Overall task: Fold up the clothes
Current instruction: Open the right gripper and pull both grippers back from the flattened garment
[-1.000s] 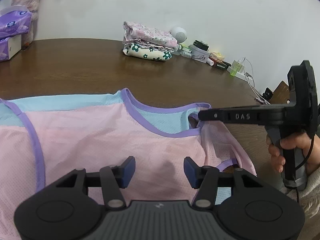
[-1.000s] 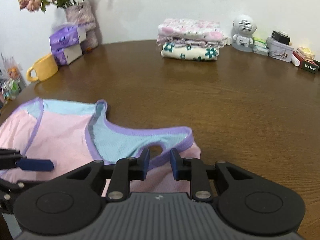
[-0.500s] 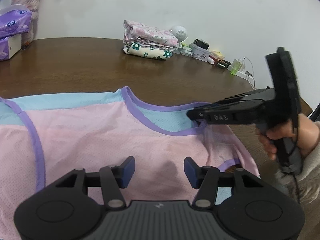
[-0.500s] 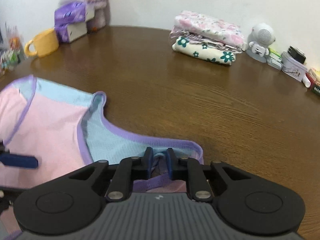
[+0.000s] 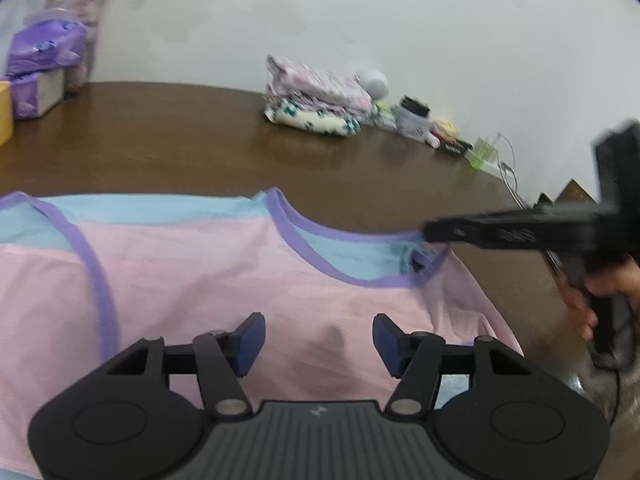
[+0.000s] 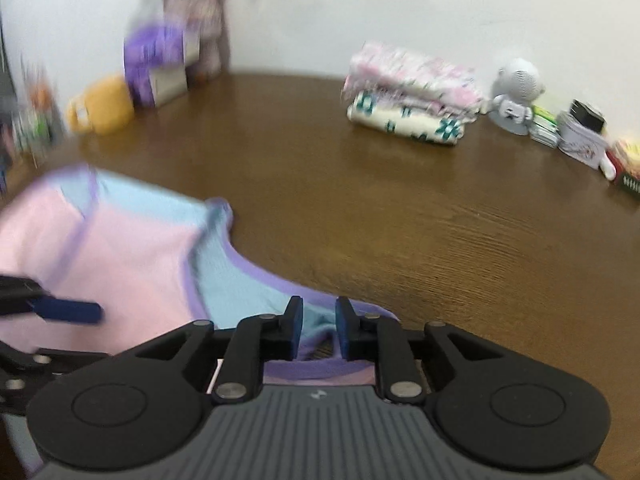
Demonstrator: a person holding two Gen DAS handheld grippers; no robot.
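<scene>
Vest [image 5: 208, 280] (pink, flat) | right gripper [image 6: 316, 328] opening, strap between

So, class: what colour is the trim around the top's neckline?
Purple trim; clearest in the left wrist view.

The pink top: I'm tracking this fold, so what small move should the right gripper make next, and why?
Probably lift the shoulder and carry it across the pink top. The right gripper has the purple strap edge between its fingers, though its jaws are opening slightly. The left gripper is open above the cloth, its jaws opening, gripping nothing.
</scene>
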